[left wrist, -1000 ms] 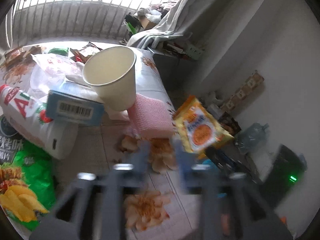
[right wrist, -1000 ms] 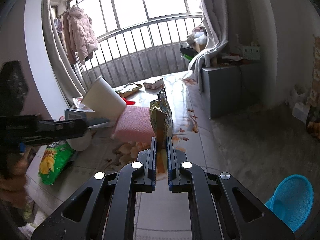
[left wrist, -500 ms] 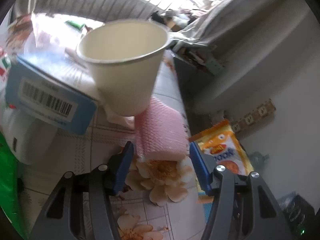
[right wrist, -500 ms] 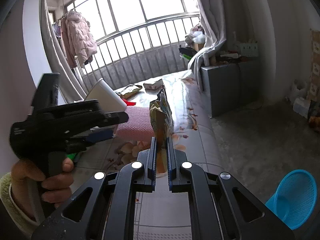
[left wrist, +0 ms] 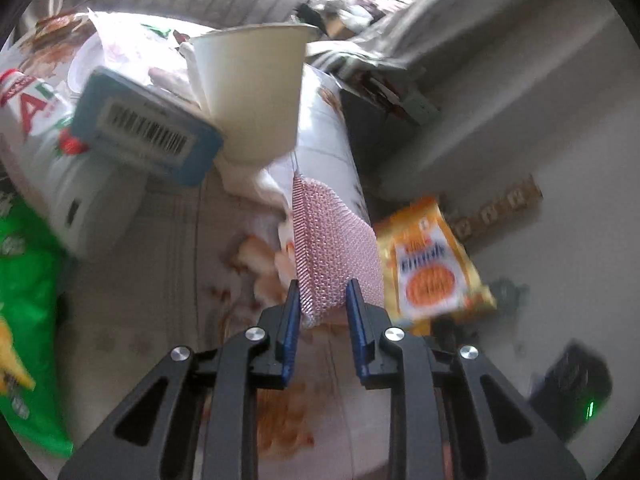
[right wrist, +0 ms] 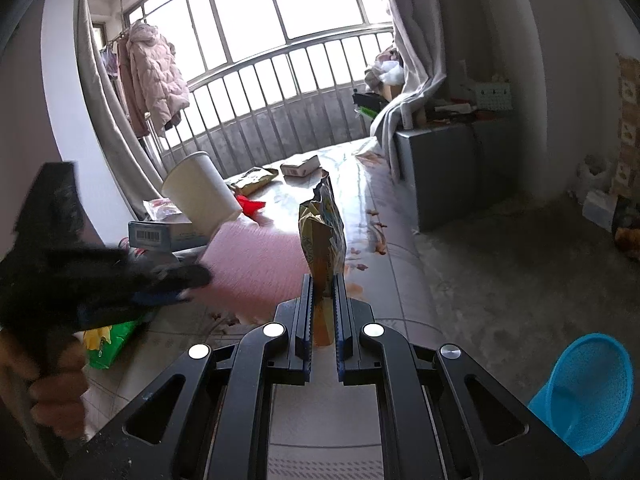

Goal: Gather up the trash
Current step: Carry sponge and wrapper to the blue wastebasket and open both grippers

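My left gripper (left wrist: 322,294) is shut on a pink foam net sleeve (left wrist: 332,256) and holds it lifted off the table; the sleeve also shows in the right wrist view (right wrist: 256,264), with the left gripper (right wrist: 188,284) at its left end. My right gripper (right wrist: 323,286) is shut on a yellow snack wrapper (right wrist: 322,232), held upright; the wrapper shows right of the pink sleeve in the left wrist view (left wrist: 430,270). A white paper cup (left wrist: 252,92) lies tilted on a blue barcoded box (left wrist: 148,136).
A white bottle with red letters (left wrist: 52,160) and a green chip bag (left wrist: 28,320) lie at the left. A blue bin (right wrist: 588,392) stands on the floor at the lower right. More wrappers (right wrist: 252,180) and a small box (right wrist: 300,166) lie far on the table (right wrist: 360,200).
My left gripper moved in on the pink sleeve, closed on it and lifted it. The right gripper has kept the wrapper almost still.
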Action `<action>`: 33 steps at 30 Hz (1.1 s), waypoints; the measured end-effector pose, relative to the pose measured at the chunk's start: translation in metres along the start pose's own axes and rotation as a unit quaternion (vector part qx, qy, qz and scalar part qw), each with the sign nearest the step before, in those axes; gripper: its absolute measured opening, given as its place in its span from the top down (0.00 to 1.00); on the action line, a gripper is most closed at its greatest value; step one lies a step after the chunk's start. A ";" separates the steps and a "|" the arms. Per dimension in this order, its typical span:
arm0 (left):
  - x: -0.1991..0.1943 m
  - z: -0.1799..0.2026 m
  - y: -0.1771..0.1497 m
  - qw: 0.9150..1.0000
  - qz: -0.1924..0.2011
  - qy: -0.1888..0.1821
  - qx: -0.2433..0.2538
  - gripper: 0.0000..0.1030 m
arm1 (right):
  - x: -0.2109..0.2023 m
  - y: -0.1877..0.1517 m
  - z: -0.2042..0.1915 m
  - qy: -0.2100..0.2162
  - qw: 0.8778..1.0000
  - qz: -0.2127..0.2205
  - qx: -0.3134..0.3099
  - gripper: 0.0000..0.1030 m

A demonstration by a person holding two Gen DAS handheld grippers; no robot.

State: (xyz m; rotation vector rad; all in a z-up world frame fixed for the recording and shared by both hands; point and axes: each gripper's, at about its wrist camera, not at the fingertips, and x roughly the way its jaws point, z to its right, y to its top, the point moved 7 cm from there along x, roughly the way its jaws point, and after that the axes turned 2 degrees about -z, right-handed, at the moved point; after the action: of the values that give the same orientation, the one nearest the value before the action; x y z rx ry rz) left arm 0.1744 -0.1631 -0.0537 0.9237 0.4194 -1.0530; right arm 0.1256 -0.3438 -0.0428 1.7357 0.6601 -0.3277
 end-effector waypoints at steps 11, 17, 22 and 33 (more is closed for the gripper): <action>-0.042 0.004 -0.048 0.998 -0.018 0.008 0.052 0.80 | -0.021 -0.005 0.002 -0.009 1.000 0.009 0.010 0.93; -0.034 0.041 -0.053 0.995 -0.021 -0.012 0.096 0.80 | -0.049 -0.009 0.019 -0.026 0.999 0.032 0.030 0.93; -0.014 0.065 -0.060 0.991 -0.027 -0.023 0.130 0.80 | -0.070 -0.023 0.052 -0.041 0.995 0.036 0.078 0.93; 0.031 0.095 -0.065 0.984 -0.052 -0.025 0.166 0.80 | -0.099 -0.045 0.112 -0.095 0.984 0.049 0.142 0.93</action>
State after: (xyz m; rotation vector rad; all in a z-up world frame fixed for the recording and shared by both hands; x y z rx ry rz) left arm 0.1200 -0.2694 -0.0499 1.1781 0.2555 -1.2642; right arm 0.0336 -0.4690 -0.0551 1.9695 0.4012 -0.5328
